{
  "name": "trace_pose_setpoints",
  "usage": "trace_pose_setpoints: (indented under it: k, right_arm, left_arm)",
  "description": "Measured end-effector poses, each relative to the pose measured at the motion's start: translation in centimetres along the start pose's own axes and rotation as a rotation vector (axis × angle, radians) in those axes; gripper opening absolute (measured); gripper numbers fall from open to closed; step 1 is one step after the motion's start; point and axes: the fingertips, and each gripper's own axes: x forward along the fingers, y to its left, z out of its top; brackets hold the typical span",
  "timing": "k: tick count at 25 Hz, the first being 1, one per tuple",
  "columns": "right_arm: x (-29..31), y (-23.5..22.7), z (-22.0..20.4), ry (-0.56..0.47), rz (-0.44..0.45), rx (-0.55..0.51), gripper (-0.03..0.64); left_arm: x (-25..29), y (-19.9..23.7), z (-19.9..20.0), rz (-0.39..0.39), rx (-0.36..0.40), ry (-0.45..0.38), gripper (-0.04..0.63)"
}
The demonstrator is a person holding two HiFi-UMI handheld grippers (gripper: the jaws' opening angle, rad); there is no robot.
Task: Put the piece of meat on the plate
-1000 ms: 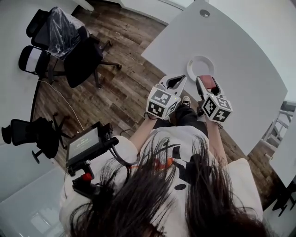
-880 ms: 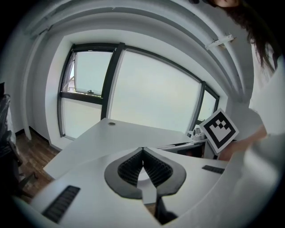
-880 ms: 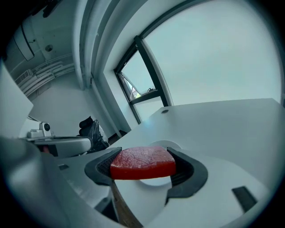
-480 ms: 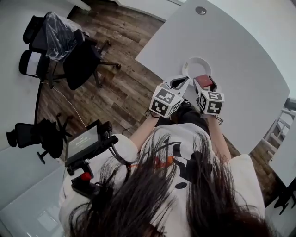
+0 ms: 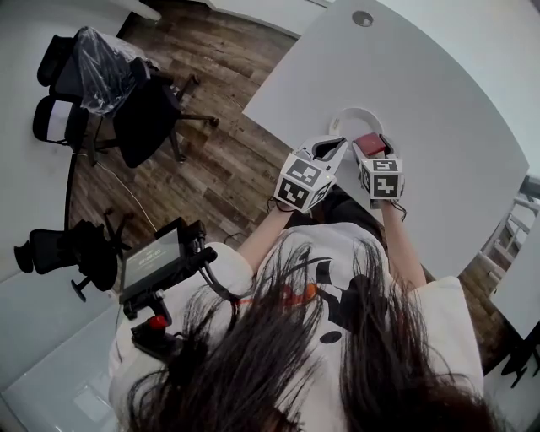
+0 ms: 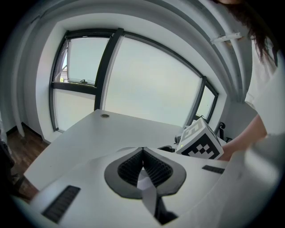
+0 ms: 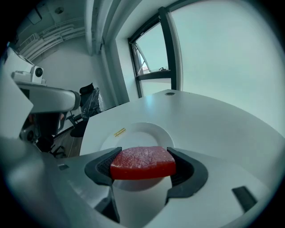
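Note:
A red slab of meat [image 7: 142, 162] sits clamped between the dark pads of my right gripper [image 7: 142, 165], held in the air just short of the white plate [image 7: 133, 132]. From the head view the meat [image 5: 369, 143] hovers at the near rim of the plate [image 5: 353, 113] on the white table [image 5: 439, 101]. My left gripper [image 5: 331, 150] hangs beside it on the left, over the table's near edge. Its jaws [image 6: 142, 151] meet at the tips with nothing between them.
Black office chairs [image 5: 126, 93] stand on the wooden floor to the left of the table. A round cable grommet [image 5: 363, 18] sits at the table's far side. A small yellow sticker [image 7: 119, 131] lies by the plate. A screen device [image 5: 156, 260] hangs at the person's left.
Both grippers have moved forward over the table toward the plate. The meat, still held, now sits closer to the plate's near rim.

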Motion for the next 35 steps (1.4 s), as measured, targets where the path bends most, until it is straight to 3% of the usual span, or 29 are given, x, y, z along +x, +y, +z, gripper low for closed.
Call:
trace_pose_setpoints:
  k: [9,35]
  right_arm:
    - [0.3,0.1,-0.7,0.05,-0.054,-0.199,0.325]
    - [0.5,-0.6,-1.2,0.094,-0.055,-0.2,0.325]
  left_arm:
    - [-0.2,0.8,0.1,0.019,-0.005,-0.005,0.005]
    - [-0.2,1.2,-0.2,0.022,-0.005,-0.003,0.005]
